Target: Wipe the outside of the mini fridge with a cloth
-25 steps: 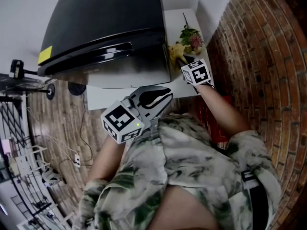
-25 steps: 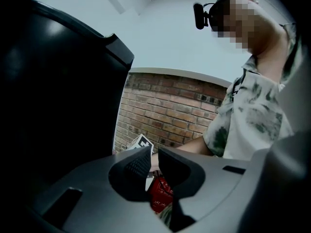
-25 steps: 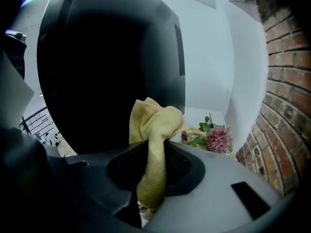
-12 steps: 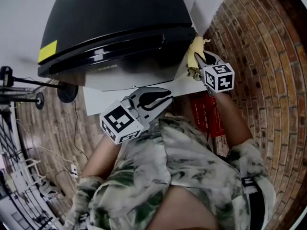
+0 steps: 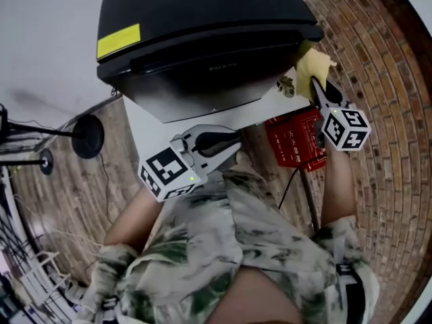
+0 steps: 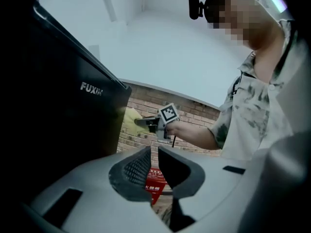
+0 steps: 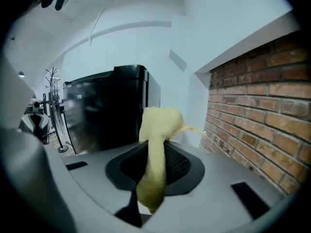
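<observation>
The black mini fridge (image 5: 202, 19) with a yellow sticker stands on a white stand (image 5: 270, 110). My right gripper (image 5: 316, 86) is shut on a yellow cloth (image 5: 314, 65), which it holds by the fridge's front right corner. In the right gripper view the cloth (image 7: 158, 130) hangs out of the shut jaws, with the fridge (image 7: 107, 106) just left of it. My left gripper (image 5: 233, 140) sits low by the person's chest, shut and holding nothing. From the left gripper view the fridge door (image 6: 58, 120) fills the left side, and the cloth (image 6: 130, 120) is beside its edge.
A red box (image 5: 293, 140) lies on the floor under the right gripper. A brick wall (image 5: 378, 59) runs close along the right side. A round black stand base (image 5: 88, 135) sits on the brick-pattern floor at the left.
My right gripper has carried the yellow cloth from beside the flowers on the white stand to the fridge's right front corner. The head view has swung right. The left gripper has barely moved.
</observation>
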`<state>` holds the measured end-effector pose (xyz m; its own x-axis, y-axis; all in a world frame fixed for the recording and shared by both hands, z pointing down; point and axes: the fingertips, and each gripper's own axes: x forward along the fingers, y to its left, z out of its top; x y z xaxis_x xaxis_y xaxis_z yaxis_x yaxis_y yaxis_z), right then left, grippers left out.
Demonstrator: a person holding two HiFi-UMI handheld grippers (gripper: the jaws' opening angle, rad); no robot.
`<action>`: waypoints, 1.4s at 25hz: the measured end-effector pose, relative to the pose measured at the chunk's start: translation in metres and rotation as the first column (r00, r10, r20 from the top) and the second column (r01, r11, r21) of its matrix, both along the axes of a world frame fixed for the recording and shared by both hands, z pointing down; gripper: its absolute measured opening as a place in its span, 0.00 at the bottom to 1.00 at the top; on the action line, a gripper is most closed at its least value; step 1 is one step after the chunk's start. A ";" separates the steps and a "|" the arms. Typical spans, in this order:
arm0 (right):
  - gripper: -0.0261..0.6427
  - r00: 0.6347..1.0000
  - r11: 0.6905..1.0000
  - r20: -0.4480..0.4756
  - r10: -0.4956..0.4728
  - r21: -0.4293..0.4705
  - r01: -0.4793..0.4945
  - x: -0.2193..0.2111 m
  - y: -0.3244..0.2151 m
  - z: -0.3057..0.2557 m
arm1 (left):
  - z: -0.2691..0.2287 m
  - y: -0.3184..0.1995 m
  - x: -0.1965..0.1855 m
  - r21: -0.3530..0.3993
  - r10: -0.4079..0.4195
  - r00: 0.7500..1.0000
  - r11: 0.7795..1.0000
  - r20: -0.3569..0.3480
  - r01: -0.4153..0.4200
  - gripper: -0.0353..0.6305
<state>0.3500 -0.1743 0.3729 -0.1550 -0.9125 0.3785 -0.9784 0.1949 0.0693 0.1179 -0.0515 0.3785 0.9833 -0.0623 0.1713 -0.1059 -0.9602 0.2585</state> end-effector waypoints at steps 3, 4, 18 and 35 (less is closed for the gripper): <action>0.18 1.000 0.999 0.008 0.027 0.027 -0.027 -0.026 0.028 -0.015 | 0.007 0.017 -0.028 -0.009 0.036 0.999 0.999 0.012 -0.036 0.11; 0.18 1.000 0.999 0.016 0.026 0.031 -0.027 -0.035 0.037 -0.018 | 0.009 0.021 -0.036 -0.012 0.040 0.999 0.999 0.016 -0.040 0.11; 0.18 0.957 0.952 -0.028 -0.288 0.096 0.289 -0.191 0.065 -0.045 | 0.008 0.044 -0.090 0.002 -0.041 0.992 0.999 0.117 0.041 0.11; 0.18 0.935 0.946 -0.259 -0.243 0.150 0.287 -0.448 0.044 -0.117 | 0.002 0.003 -0.291 0.057 0.141 0.989 0.988 0.035 -0.143 0.11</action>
<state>-0.0979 -0.1301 0.2563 -0.3280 -0.9068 0.2649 -0.8442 0.4072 0.3486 -0.1734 -0.0482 0.3801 0.9772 0.0671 0.2016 0.0260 -0.9795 0.1997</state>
